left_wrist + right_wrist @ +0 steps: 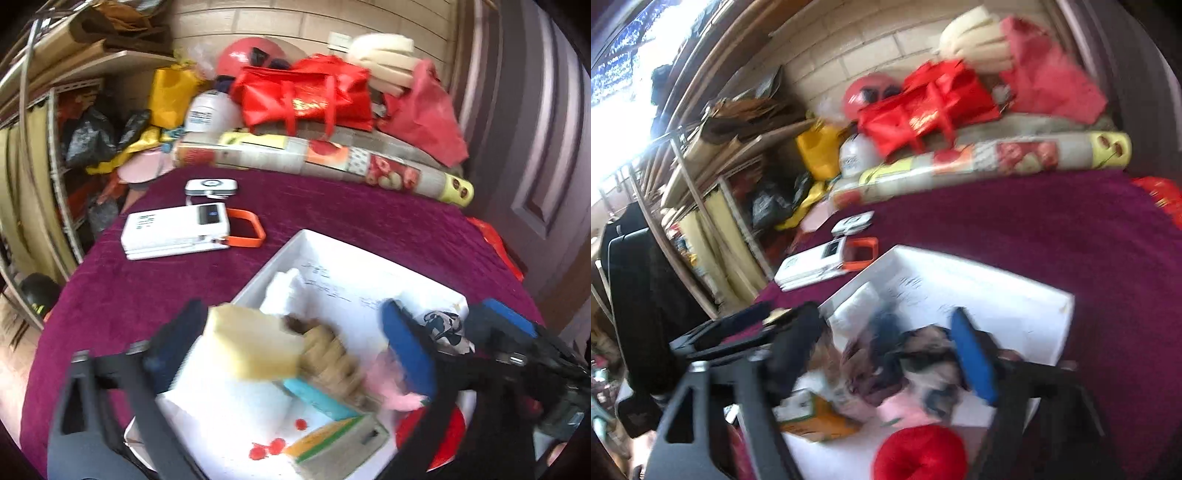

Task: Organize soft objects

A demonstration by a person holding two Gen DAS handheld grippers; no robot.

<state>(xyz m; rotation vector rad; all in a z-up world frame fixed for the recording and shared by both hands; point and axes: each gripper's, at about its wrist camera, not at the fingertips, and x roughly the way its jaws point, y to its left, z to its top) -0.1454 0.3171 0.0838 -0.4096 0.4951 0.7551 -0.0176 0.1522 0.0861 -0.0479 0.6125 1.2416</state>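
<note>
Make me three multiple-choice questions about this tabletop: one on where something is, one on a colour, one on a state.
1. Where does the white device with the orange loop lie?
A. inside the white tray
B. on the purple cloth, outside the tray
C. on the shelf

2. What colour is the cloth on the table?
A. green
B. grey
C. purple

3. The yellow sponge is:
A. between the left hand-held gripper fingers, above the white tray
B. on the floor
C. under the red bag

Answers: B, it rests on cloth left of the tray; C, deep purple throughout; A, it sits between that gripper's fingers.
</note>
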